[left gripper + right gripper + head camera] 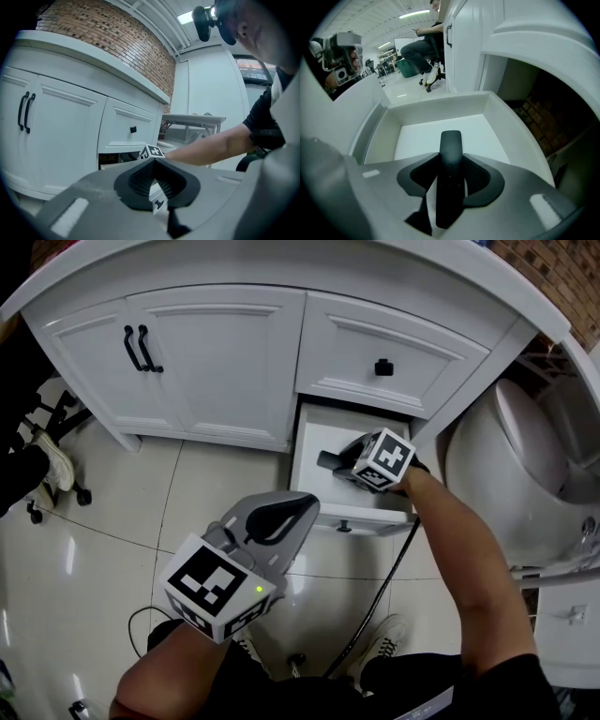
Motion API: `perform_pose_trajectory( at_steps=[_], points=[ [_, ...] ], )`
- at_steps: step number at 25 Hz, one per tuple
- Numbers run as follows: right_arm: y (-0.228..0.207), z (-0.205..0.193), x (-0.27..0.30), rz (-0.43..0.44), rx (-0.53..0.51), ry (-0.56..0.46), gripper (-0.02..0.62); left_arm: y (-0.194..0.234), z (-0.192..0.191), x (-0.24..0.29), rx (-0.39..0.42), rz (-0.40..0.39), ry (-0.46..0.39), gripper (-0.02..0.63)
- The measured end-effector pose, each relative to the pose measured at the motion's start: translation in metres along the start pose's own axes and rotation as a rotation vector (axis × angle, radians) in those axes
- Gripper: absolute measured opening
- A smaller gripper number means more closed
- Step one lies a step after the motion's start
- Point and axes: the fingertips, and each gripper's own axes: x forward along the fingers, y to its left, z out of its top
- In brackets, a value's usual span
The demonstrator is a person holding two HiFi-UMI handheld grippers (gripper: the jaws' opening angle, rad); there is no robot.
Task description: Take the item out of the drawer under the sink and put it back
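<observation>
Right tool (448, 163) reaches steeply down into the open drawer (440, 102) and is clamped on a slim black item (451, 140), apparently a remote: both pads sit against its long sides, and its rounded end sticks out past the tips over the white drawer bottom. The item is therefore inside the drawer, in the tool's grip; whether its far end touches the bottom I cannot tell. In the head view the drawer is pulled out from the lower right part of a white cabinet (216, 371), below a closed drawer with a black knob (383, 367) and to the right of two doors with black handles (141, 348). The right tool's marker cube (386, 458) shows above the drawer, with the person's forearm (459, 540) running back from it. Left tool (302, 505) is held nearly level in front of the cabinet, well apart from the drawer contents, its jaws closed tip to tip with nothing between them. Its own marker cube (211, 587) sits near the bottom of the head view. A white toilet (511, 474) stands just right of the cabinet, and a black cable (384, 596) hangs over the glossy tiled floor (112, 549).
</observation>
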Motion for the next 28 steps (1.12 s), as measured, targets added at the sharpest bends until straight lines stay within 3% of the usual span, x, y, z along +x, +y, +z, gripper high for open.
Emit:
perform_pose_trajectory(
  at_steps=[6,19,23,28],
  points=[
    [-0.002,0.016,-0.022,-0.079,-0.05,-0.026,0.163,0.002,0.001,-0.003,0.013,0.001,-0.006,0.006],
    [0.003,0.058,-0.143,-0.373,-0.015,-0.308,0.163,-0.011,0.009,-0.018,0.047,0.03,-0.039,0.006],
    [0.026,0.062,-0.184,-0.383,0.031,-0.43,0.163,-0.021,0.012,-0.023,0.032,0.018,-0.057,0.006],
    [0.08,0.068,-0.243,-0.314,0.162,-0.682,0.163,-0.031,0.014,-0.033,0.043,0.005,-0.065,0.006]
  ],
)
